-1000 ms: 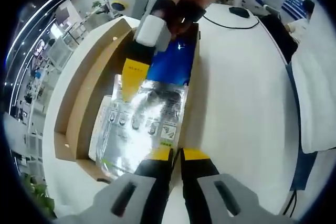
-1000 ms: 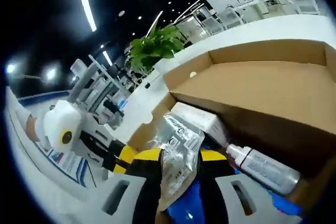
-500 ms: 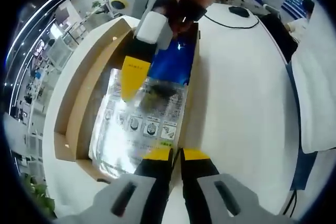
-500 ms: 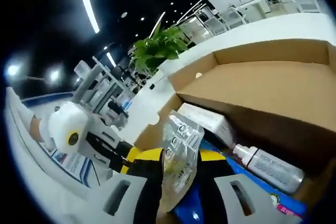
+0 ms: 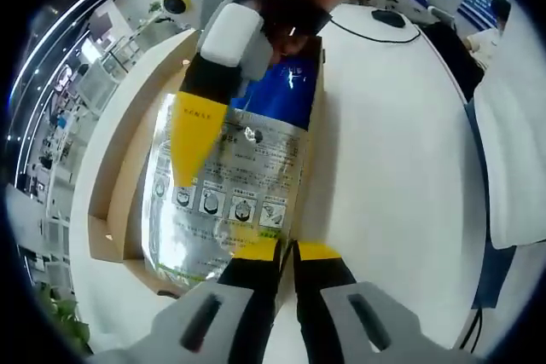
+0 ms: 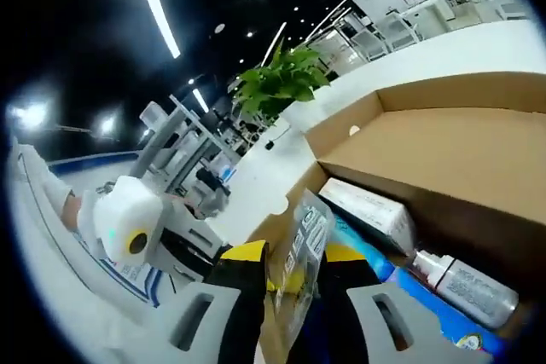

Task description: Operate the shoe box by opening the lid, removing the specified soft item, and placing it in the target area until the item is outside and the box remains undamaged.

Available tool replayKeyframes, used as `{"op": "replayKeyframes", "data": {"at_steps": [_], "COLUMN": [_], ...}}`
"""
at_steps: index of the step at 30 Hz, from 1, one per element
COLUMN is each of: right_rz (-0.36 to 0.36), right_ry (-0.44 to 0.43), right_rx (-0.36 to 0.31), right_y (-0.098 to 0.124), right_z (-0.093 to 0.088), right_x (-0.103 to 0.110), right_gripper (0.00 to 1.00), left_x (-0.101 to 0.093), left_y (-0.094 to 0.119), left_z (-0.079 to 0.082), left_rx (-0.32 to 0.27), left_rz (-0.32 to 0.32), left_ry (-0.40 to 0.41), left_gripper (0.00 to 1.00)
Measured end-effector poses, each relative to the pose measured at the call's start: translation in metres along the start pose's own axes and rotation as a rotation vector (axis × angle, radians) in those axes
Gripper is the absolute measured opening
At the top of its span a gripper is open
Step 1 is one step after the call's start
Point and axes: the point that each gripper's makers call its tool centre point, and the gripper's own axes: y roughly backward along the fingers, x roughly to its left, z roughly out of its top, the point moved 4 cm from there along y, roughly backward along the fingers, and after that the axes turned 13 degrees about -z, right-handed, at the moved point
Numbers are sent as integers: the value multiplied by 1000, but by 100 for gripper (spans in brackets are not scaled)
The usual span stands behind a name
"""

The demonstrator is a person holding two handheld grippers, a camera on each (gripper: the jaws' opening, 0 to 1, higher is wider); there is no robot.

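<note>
White tabletop (image 5: 384, 168) carries the shoe box (image 5: 119, 176), lid already open. A silver pouch (image 5: 226, 193) is clamped by the right gripper (image 6: 294, 266) above it; placing remains. The left gripper (image 5: 286, 253) is nearly closed, empty.

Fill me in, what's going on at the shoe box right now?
A person is emptying an open brown cardboard shoe box on a white table. The right hand-held gripper is shut on a crinkly silver foil pouch and holds it over the box. The left hand-held gripper sits shut at the box's near edge, beside the pouch's lower corner. Inside the box lie a blue package, a white carton and a small white bottle.
</note>
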Motion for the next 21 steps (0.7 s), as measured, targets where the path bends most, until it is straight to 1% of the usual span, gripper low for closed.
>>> {"op": "replayKeyframes", "data": {"at_steps": [4,7,13,16,18,21], "right_rz": [6,11,19,19,13,14], "right_ry": [-20,-24,-39,-32,-21,-28], "right_rx": [9,15,54,64,70,64], "right_y": [-10,-13,-29,-31,-32,-31], "right_z": [-2,-3,-7,-10,-12,-12], "right_x": [1,3,8,10,9,8], "right_gripper": [21,21,18,16,12,11], "left_x": [0,0,0,0,0,0], "left_y": [0,0,0,0,0,0], "left_z": [0,0,-1,0,0,0], "left_rx": [-1,-3,-6,-6,-8,-7], "left_rz": [0,1,0,2,1,2], "left_ry": [0,1,2,-1,2,1], "left_gripper": [5,5,5,5,5,5]}}
